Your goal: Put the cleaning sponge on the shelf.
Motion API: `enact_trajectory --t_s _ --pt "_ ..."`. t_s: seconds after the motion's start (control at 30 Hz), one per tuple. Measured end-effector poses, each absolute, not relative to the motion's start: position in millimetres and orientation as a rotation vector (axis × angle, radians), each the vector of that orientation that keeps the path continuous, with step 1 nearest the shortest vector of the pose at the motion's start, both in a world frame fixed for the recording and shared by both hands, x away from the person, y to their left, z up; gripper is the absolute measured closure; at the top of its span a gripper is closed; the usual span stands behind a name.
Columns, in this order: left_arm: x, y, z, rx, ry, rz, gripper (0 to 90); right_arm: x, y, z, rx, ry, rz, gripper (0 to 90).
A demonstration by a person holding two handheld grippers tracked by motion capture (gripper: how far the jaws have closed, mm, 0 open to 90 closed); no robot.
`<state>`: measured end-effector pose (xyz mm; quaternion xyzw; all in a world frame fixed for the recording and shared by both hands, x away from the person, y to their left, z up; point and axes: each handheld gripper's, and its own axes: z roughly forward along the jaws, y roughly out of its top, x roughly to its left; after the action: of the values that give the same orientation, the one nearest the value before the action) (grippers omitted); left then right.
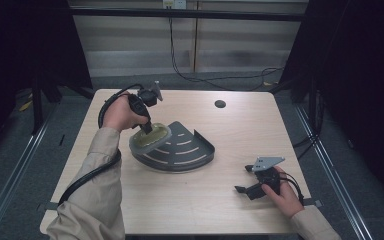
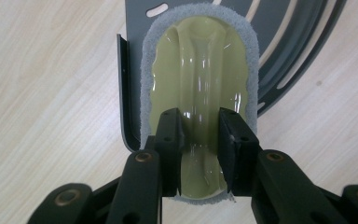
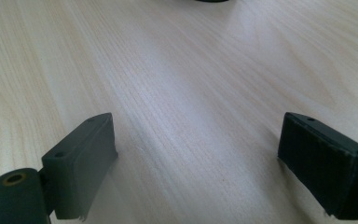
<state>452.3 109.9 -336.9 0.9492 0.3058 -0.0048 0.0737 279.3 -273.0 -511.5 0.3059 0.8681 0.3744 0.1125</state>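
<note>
L gripper [image 2: 199, 140]: jaws pinched on the raised ridge of the scrub pad [image 2: 198, 84], olive top w/ grey fuzzy rim. Pad sits at the 9 o'clock corner of the grey slotted shelf [image 1: 190, 150], mid-table [image 1: 200, 210]. Looks like the placing step; next prob. lower it flat, then let go w/o dragging. R gripper [image 1: 250, 187]: jaws wide apart, idle at 4 o'clock.

**Dim room, lit table**

Light wood table [image 1: 200, 200] with a round dark grommet hole [image 1: 220, 104] near the far edge. Grey floor [image 1: 10, 165] around it, dark curtains [image 1: 360, 75] at both sides, pale panelled wall [image 1: 130, 40] behind, black cable [image 1: 180, 70] hanging down it.
</note>
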Motion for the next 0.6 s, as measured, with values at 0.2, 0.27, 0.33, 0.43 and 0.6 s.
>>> enact_trajectory --t_s 0.2,0.27,0.33,0.43,0.6 --pt "456.1 102.6 -342.1 2.839 0.941 -0.018 71.0 279.2 -272.9 -511.5 0.9 2.548 1.098 10.7" --pt "457.3 101.5 -345.0 2.834 0.949 -0.018 71.0 279.2 -272.9 -511.5 0.9 2.548 1.098 10.7" --pt "458.7 101.2 -347.5 2.832 0.957 -0.014 71.0 279.4 -273.0 -511.5 0.897 2.547 1.099 10.7" --pt "460.8 101.5 -354.2 2.832 0.973 -0.018 71.0 279.3 -273.0 -511.5 0.897 2.548 1.099 10.7" --pt "464.8 102.4 -366.8 2.831 0.985 -0.015 71.0 279.3 -272.9 -511.6 0.897 2.546 1.101 10.7"
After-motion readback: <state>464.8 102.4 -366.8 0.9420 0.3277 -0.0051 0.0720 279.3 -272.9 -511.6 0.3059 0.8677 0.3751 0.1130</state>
